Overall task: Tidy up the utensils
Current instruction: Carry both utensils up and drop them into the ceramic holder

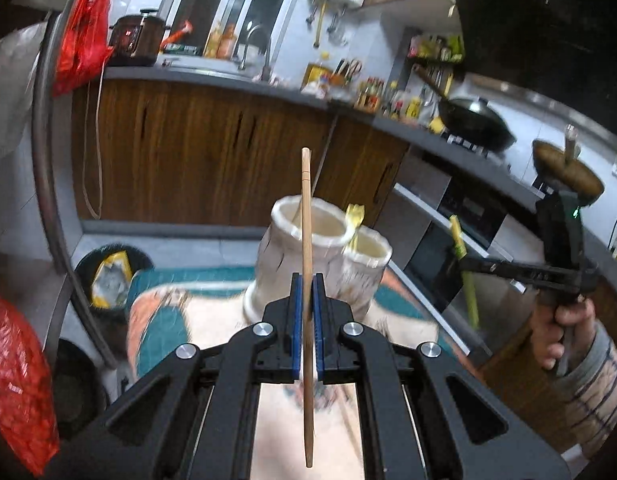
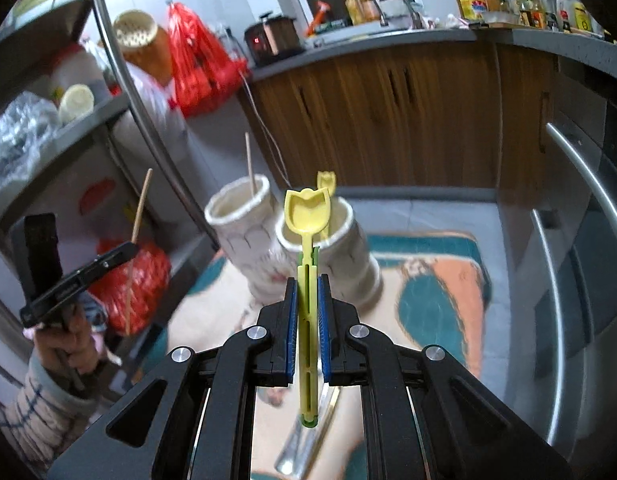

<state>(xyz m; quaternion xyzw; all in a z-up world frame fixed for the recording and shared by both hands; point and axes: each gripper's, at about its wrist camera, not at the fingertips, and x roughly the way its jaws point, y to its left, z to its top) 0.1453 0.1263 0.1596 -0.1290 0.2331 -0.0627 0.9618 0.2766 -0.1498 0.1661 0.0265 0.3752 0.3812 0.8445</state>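
left hand-held gripper [image 1: 307, 292]: pinching chopstick [image 1: 306, 216] mid-shaft between blue pads, pressed tight; stick near upright, tip above, tail below the jaws.
right hand-held gripper [image 2: 307, 296]: pinching yellow spoon [image 2: 308, 216] by its handle; bowl end up and away, handle end below the jaws.
left pot [image 2: 244, 232]: pale ceramic holder, far of both grippers; one chopstick [image 2: 250, 164] already standing in it.
right pot [image 2: 340, 256]: touching left pot; one yellow spoon [image 2: 326, 182] already in it, bowl end showing over the rim.
sorting rule (judged): chopsticks to left pot, spoons to right pot.
done: at least one piece of each kind stowed.
in hand: one chopstick, one spoon, both lifted clear of the mat [image 2: 440, 280], neither yet over a pot mouth.
left on mat: metal utensil [image 2: 304, 444], blurred, lying near, under right gripper; thin stick [image 1: 348, 428], likely a chopstick, lying near, under left gripper.
progress (judged): middle; two drops pending, then at least two more pickups.
next (judged): carry each piece over its pot, lower, release.
risk (judged): long chopstick may catch the rim or the one inside; pots side by side, so the two grippers could crowd.
unclear: total utensil count; pot contents below rims hidden.
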